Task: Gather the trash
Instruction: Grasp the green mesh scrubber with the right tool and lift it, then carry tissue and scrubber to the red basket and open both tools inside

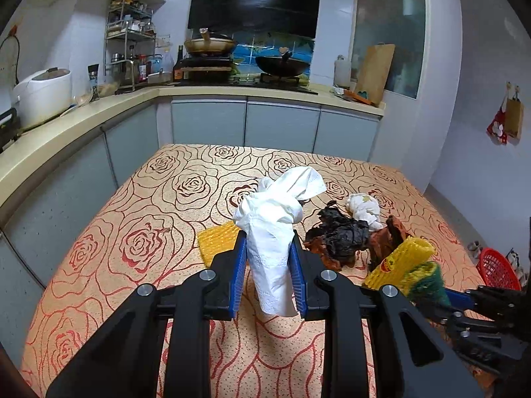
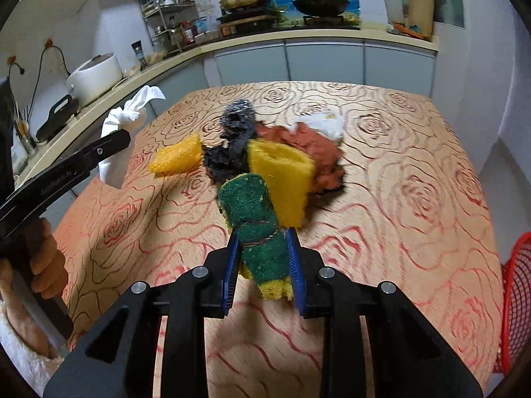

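left claw (image 1: pixel 269 258) grips tissue (image 1: pixel 277 219) | right claw (image 2: pixel 262 258) pinches sponge (image 2: pixel 257 225) | advice: carry level over red basket (image 2: pixel 517 298), then release

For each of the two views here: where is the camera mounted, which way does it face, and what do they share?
Left wrist: on the left hand-held gripper, facing the kitchen counter over the rose-patterned tablecloth; it clamps a crumpled white tissue.
Right wrist: on the right hand-held gripper, same direction; it clamps a green-and-yellow scouring sponge; a hand shows at left.
Shared: tissue, sponge, black crumpled wrapper, red mesh basket.
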Demonstrator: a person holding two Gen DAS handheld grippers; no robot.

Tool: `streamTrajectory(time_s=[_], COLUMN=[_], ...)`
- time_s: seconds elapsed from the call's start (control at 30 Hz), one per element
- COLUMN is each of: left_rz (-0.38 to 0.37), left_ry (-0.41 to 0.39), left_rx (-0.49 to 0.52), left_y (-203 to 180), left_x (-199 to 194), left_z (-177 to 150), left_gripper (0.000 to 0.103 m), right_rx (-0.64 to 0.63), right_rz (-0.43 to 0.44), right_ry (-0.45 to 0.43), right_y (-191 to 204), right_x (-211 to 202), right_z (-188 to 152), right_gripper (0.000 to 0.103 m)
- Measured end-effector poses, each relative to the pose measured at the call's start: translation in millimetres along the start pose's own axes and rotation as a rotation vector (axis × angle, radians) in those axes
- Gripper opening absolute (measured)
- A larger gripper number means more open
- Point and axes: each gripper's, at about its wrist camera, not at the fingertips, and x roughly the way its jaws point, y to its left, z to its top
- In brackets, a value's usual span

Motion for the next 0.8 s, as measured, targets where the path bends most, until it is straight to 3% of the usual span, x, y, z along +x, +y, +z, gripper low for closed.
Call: streamTrajectory(time_s=[0.27,0.8], left_rz=[-0.018,-0.061], left_ry=[-0.013,-0.076], left_rx=[0.039,0.109], left_y=[-24,-77], left_x=[-5,-29], left_z=[0,19], left_gripper=[0.024,0.024], right_rx=[0.112,0.141], right_rz=[-0.053,-0.109], right_ry=[-0.1,-0.263], right_y=[-42,-74], right_x=[-45,-102], right_z=[-3,23], right_gripper=[0.027,0.027])
